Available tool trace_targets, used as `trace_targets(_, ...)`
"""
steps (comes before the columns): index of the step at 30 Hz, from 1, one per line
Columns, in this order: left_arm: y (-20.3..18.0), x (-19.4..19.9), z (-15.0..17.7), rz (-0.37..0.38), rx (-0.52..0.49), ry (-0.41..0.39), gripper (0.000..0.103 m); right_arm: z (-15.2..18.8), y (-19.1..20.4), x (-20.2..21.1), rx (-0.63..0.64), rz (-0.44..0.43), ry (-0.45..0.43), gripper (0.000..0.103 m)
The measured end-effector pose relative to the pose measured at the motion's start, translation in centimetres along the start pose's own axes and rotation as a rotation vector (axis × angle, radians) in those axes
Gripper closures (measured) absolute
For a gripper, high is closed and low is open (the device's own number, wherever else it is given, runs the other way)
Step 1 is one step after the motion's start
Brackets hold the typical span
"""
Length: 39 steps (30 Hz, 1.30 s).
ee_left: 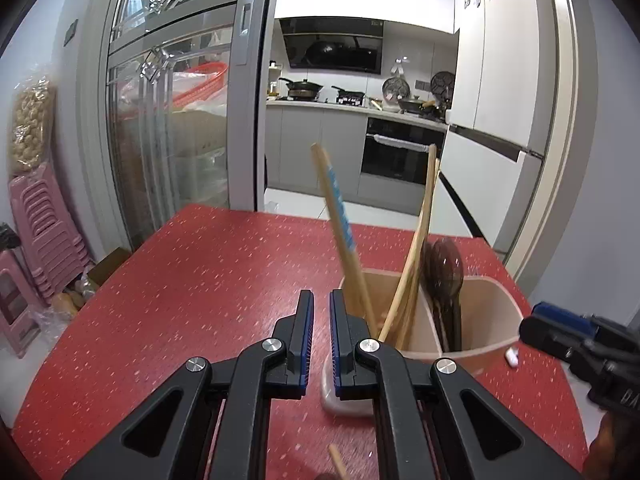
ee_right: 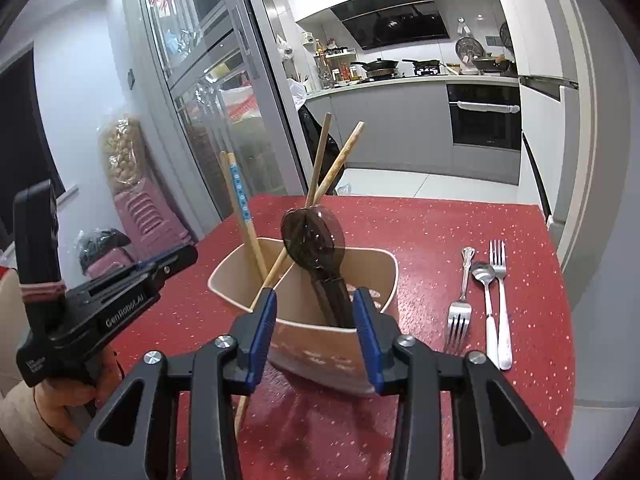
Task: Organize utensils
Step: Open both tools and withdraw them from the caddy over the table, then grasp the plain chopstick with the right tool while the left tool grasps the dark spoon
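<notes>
Both tongs sit at the bottom of their own views. Right gripper (ee_right: 314, 304): jaws apart, blue pads clear of everything, with the near wall of the utensil holder (ee_right: 320, 344) and the dark spoons (ee_right: 316, 240) standing in it seen between them — nothing is held. Left gripper (ee_left: 320, 320): jaws drawn nearly together, only a narrow gap between the pads, nothing in it.

Holder: beige, two compartments, at center frame in the right wrist view and right of center in the left wrist view. Left compartment — wooden chopsticks (ee_right: 336, 164) leaning apart, one pair with a blue printed band (ee_right: 240, 188). Right compartment: the dark spoons, bowls up.

At the right of the right wrist view, two forks (ee_right: 460, 304) (ee_right: 500, 292) and a metal spoon (ee_right: 486, 300) lie side by side, near the holder but apart from it. All rest on a red speckled table (ee_right: 460, 208).

A loose chopstick (ee_left: 338, 462) lies at the bottom edge of the left wrist view.
</notes>
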<state>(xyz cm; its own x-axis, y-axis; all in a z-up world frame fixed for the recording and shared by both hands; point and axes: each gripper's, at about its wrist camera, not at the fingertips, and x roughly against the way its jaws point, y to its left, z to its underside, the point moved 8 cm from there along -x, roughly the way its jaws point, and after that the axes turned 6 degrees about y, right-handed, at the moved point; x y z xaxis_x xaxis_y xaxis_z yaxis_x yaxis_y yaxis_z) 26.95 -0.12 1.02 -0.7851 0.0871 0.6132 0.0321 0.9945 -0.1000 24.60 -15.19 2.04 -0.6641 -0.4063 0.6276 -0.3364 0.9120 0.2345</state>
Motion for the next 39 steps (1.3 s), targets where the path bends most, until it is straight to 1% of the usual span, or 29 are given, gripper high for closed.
trace_targets(4,0.7,0.2,1.6,-0.003,0.004,0.068,0.071,0.5,0.5,0.5,-0.027,-0.026,0.016,0.053)
trace_targets(6,0.8,0.4,2.7,-0.006,0.004,0.1,0.071,1.0,0.7,0.7,-0.044,-0.042,0.029,0.047)
trace_targets(7,0.9,0.5,3.3,-0.013,0.0,0.112,0.071,1.2,0.9,0.8,-0.049,-0.049,0.036,0.042)
trace_targets(9,1.1,0.7,4.3,-0.023,-0.011,0.129,0.071,1.9,1.4,1.0,-0.06,-0.064,0.053,0.037)
trace_targets(12,1.1,1.0,5.6,-0.016,-0.018,0.148,0.071,3.1,2.1,1.2,-0.057,-0.063,0.077,0.032)
trace_targets(13,1.2,1.2,6.1,-0.014,-0.015,0.155,0.068,3.4,2.3,1.2,-0.057,-0.062,0.083,0.03)
trace_targets(14,1.3,1.2,6.6,-0.013,-0.007,0.167,0.054,3.8,2.5,1.3,-0.059,-0.063,0.089,0.028)
trace_targets(15,1.5,1.3,7.0,-0.017,0.001,0.18,0.0,4.1,2.7,1.4,-0.061,-0.065,0.094,0.028)
trace_targets(16,1.9,1.5,7.2,-0.037,0.019,0.171,0.0,4.3,2.8,1.5,-0.065,-0.067,0.099,0.027)
trace_targets(17,2.1,1.5,7.3,-0.042,0.022,0.164,0.0,4.6,2.9,1.5,-0.069,-0.07,0.105,0.027)
trace_targets(21,2.3,1.1,8.2,-0.054,0.001,0.186,0.0,5.7,3.5,1.7,-0.079,-0.077,0.13,0.024)
trace_targets(27,3.0,0.8,10.0,-0.072,0.018,0.217,0.0,7.1,4.7,1.7,-0.06,-0.061,0.165,0.024)
trace_targets(31,3.4,1.2,11.3,-0.09,0.004,0.24,0.0,8.3,5.0,1.4,-0.078,-0.063,0.198,0.024)
trace_targets(34,4.1,1.1,12.2,-0.106,0.007,0.262,0.0,9.2,5.3,0.7,-0.083,-0.055,0.236,0.024)
trace_targets(39,6.1,0.7,14.4,-0.117,0.051,0.328,0.0,11.4,5.7,-1.0,-0.062,-0.003,0.346,0.024)
